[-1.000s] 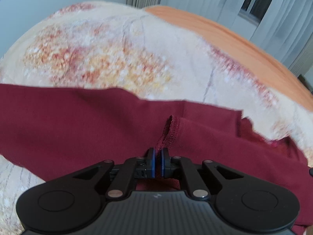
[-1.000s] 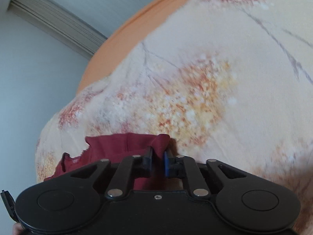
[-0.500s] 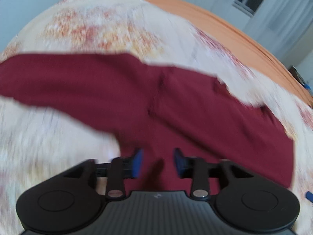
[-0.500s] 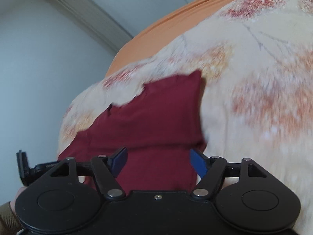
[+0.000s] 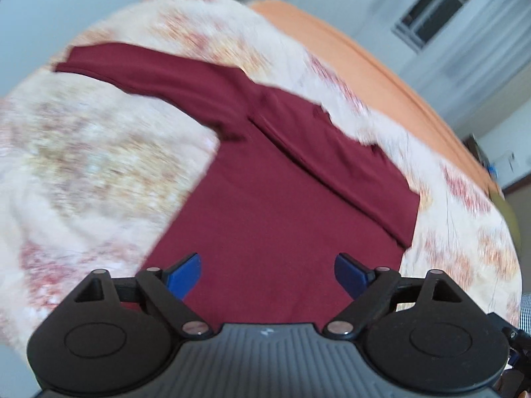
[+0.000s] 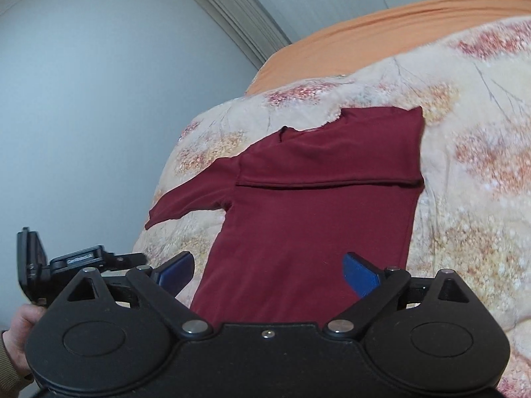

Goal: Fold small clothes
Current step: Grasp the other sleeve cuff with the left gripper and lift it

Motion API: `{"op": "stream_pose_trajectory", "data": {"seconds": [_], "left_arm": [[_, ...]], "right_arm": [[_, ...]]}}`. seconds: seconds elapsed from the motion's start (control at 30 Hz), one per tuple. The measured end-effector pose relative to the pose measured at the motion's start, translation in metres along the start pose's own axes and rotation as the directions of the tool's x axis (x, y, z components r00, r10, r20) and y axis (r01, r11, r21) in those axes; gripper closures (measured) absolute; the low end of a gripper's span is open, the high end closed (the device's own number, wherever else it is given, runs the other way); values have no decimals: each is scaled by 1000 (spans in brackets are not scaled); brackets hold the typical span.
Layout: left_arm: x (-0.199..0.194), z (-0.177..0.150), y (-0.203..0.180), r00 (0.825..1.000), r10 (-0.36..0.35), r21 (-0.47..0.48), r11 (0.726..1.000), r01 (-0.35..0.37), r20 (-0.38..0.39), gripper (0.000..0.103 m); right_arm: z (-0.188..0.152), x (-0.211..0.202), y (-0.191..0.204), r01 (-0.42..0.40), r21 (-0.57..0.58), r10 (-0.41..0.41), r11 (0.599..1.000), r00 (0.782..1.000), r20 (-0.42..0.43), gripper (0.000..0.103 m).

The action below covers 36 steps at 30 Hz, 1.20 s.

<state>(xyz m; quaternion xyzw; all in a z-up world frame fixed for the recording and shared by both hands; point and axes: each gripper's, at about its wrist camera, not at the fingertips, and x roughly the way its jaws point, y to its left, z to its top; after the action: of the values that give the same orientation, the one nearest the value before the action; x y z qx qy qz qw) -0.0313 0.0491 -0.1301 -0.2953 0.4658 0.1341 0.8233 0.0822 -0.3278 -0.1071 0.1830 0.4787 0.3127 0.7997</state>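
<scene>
One dark red long-sleeved knit shirt (image 6: 308, 219) is seen, with one sleeve (image 6: 189, 199) spread out to the side and one fold laid across its chest. One cream bedspread printed with red and orange blossoms (image 6: 471, 172) is counted beneath it, and one plain orange sheet (image 6: 381, 30) beyond. Two black two-finger grippers are shown, the left gripper (image 5: 267, 273) and the right gripper (image 6: 268, 273), each with two blue pads (image 6: 360, 277). One hand (image 6: 20, 335) is visible.

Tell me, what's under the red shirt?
The dark red shirt lies flat on a flowery blanket, which shows all around it. Beyond the blanket an orange sheet peeks out. Whatever sits directly beneath the shirt is covered, so only blanket can be guessed there.
</scene>
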Motion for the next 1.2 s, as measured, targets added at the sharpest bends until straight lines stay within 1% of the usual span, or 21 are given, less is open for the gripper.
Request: {"op": "stream_pose_trajectory", "data": {"seconds": [0.07, 0.17, 0.3, 0.4, 0.47, 0.53, 0.57, 0.63, 0.73, 0.8, 0.87, 0.93, 0.97, 1.0, 1.1, 1.2], "left_arm": [[-16, 2, 12, 999, 12, -14, 1000, -11, 37, 12], [-31, 13, 32, 997, 27, -44, 999, -23, 79, 12], [-40, 38, 64, 990, 9, -97, 995, 5, 141, 11], [-32, 64, 96, 983, 3, -109, 994, 17, 184, 11], [-19, 84, 124, 980, 13, -140, 990, 15, 198, 12], [-5, 105, 157, 972, 10, -158, 987, 28, 233, 17], [3, 117, 173, 970, 6, -169, 985, 37, 243, 23], [23, 142, 211, 968, -11, -235, 969, 72, 251, 24], [52, 177, 268, 957, -27, -348, 928, 131, 289, 29], [75, 196, 301, 954, -27, -413, 898, 155, 298, 42], [97, 211, 327, 956, -22, -467, 869, 163, 293, 45], [116, 221, 346, 957, -20, -505, 846, 170, 289, 50], [126, 225, 352, 959, -26, -516, 838, 175, 283, 55], [134, 229, 358, 961, -29, -524, 834, 175, 275, 59], [158, 234, 366, 975, -4, -542, 831, 128, 224, 67], [173, 233, 372, 978, 1, -562, 819, 119, 208, 68]], "right_arm": [[9, -4, 15, 32, -19, -32, 999, 999, 20, 7], [20, -9, 43, 88, -45, -85, 995, 993, 79, 5], [30, -3, 74, 125, -33, -121, 992, 987, 106, 4], [30, 9, 101, 180, -42, -174, 983, 978, 116, 4], [27, 18, 118, 211, -21, -208, 977, 972, 114, 4], [24, 31, 136, 240, -12, -237, 971, 965, 108, 4], [22, 40, 145, 260, -10, -257, 966, 961, 101, 4], [18, 57, 164, 298, -6, -296, 955, 951, 87, 5], [14, 85, 191, 324, -16, -323, 946, 944, 71, 5], [11, 105, 209, 337, -40, -335, 941, 940, 59, 6], [10, 122, 225, 344, -57, -342, 937, 939, 41, 6], [10, 135, 239, 340, -78, -338, 937, 941, 35, 6], [12, 140, 245, 343, -87, -341, 935, 939, 34, 6], [13, 145, 250, 347, -93, -346, 933, 938, 34, 6], [17, 156, 262, 348, -110, -348, 931, 937, 24, 6], [20, 164, 271, 353, -138, -353, 926, 935, 22, 6]]}}
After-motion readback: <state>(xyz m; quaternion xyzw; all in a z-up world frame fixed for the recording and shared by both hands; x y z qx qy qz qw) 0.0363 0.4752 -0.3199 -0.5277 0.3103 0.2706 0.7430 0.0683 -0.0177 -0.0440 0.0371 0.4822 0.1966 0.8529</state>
